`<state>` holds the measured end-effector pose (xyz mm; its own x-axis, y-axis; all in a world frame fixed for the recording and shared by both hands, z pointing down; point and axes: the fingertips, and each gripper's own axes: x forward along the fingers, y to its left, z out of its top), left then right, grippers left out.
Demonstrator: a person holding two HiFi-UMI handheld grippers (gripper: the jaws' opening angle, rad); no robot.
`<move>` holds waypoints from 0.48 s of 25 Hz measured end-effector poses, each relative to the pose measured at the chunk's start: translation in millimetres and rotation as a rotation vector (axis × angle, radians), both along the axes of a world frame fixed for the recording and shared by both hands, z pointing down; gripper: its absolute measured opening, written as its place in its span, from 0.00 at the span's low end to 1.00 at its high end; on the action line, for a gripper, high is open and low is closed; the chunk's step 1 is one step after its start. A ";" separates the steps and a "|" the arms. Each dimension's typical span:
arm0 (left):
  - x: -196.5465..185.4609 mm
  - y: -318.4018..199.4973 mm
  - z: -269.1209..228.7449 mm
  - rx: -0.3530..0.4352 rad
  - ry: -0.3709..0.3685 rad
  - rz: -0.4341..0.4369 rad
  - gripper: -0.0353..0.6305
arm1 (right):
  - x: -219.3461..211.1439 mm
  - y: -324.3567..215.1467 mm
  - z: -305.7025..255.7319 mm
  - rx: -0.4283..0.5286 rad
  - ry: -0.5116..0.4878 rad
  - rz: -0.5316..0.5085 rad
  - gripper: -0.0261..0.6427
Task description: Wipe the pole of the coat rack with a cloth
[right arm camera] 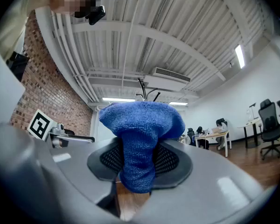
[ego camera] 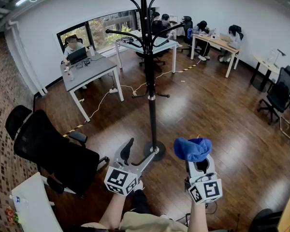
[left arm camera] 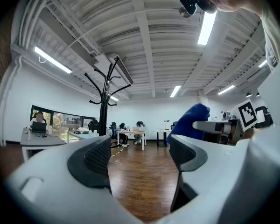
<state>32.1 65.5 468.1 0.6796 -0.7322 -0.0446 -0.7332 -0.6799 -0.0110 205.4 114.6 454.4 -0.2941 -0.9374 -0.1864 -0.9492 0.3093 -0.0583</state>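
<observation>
Before touching pole [ego camera: 151, 105], check left gripper [ego camera: 137, 156]: spread wide, empty, only floor between jaws. Pole ahead, off toward left jaw's side, untouched. Could close low near base [ego camera: 154, 151] to steady rack.

Right gripper [ego camera: 199, 162]: clamped tight on blue cloth [ego camera: 192, 149], wad bulging beyond jaw tips. Pole straight ahead past wad, well apart. Press wad, not plastic, against pole; stroke top to bottom; squeeze firmly.

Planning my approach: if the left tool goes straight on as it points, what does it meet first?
Probably nothing near: the left tool, jaws open, frames only wood floor. The coat rack pole stands slightly left of that line; depth unclear.
</observation>
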 end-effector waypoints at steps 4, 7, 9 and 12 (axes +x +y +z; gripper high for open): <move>-16.9 -63.4 -6.7 0.010 0.026 0.012 0.61 | -22.8 -57.1 2.4 -0.009 0.013 0.001 0.26; -27.7 -111.4 -25.0 0.025 0.042 0.037 0.61 | -38.7 -105.3 -16.1 0.003 0.019 0.013 0.26; -35.4 -138.6 -39.1 0.048 0.058 0.055 0.60 | -51.0 -133.8 -32.6 0.033 0.035 0.016 0.26; -42.6 -175.4 -51.8 0.075 0.060 0.101 0.60 | -65.3 -179.3 -46.7 0.061 0.033 0.045 0.26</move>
<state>-10.4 -109.8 416.3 0.7443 -0.6530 -0.1400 -0.6617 -0.7494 -0.0229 140.1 -64.7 407.6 -0.2586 -0.9370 -0.2348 -0.9633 0.2682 -0.0093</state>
